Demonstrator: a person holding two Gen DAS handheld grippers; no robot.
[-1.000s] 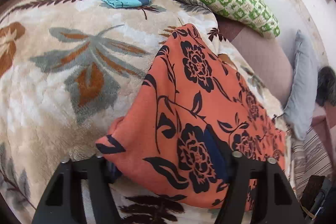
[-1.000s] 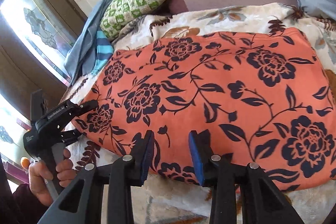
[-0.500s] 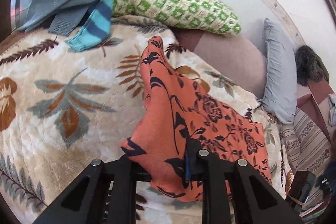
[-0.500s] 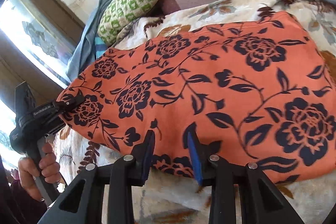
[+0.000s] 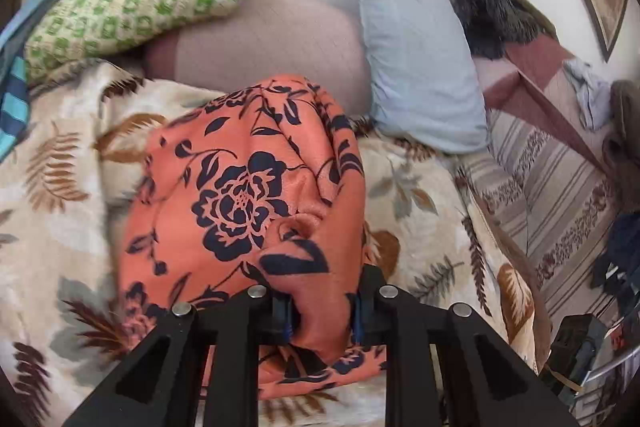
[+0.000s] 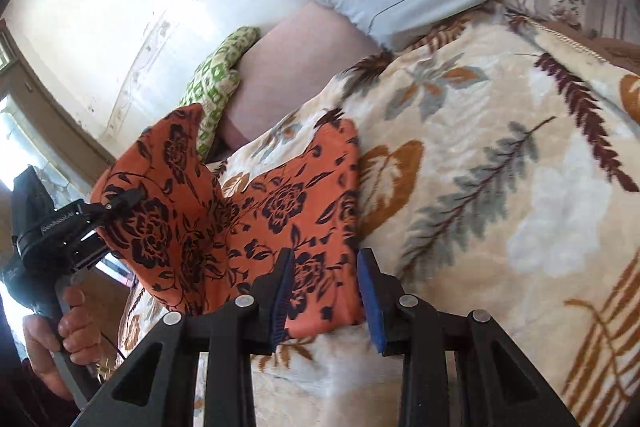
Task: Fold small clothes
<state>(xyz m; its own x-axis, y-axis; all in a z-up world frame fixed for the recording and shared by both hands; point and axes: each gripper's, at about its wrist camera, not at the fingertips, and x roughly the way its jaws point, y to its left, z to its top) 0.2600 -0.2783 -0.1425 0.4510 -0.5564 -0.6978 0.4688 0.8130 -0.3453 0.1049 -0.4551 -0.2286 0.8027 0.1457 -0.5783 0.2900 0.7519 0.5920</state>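
An orange garment with dark floral print (image 5: 240, 187) lies on the leaf-patterned blanket (image 5: 52, 227). My left gripper (image 5: 322, 311) is shut on a bunched edge of it and holds that side lifted and draped over the rest. In the right wrist view the garment (image 6: 280, 211) lies partly folded, its left part raised by the left gripper (image 6: 120, 199) in a hand. My right gripper (image 6: 324, 291) is open, its blue pads on either side of the garment's near right corner, just above the cloth.
A green checked pillow (image 5: 132, 7), a mauve bolster (image 5: 272, 47) and a light blue pillow (image 5: 416, 59) line the wall. A striped blue cloth (image 5: 14, 107) lies far left. A striped sheet (image 5: 560, 187) and clutter sit to the right.
My left gripper closed on the garment's edge, lifted it and swung it over toward the right. My right gripper moved to the garment's right corner and stayed open.
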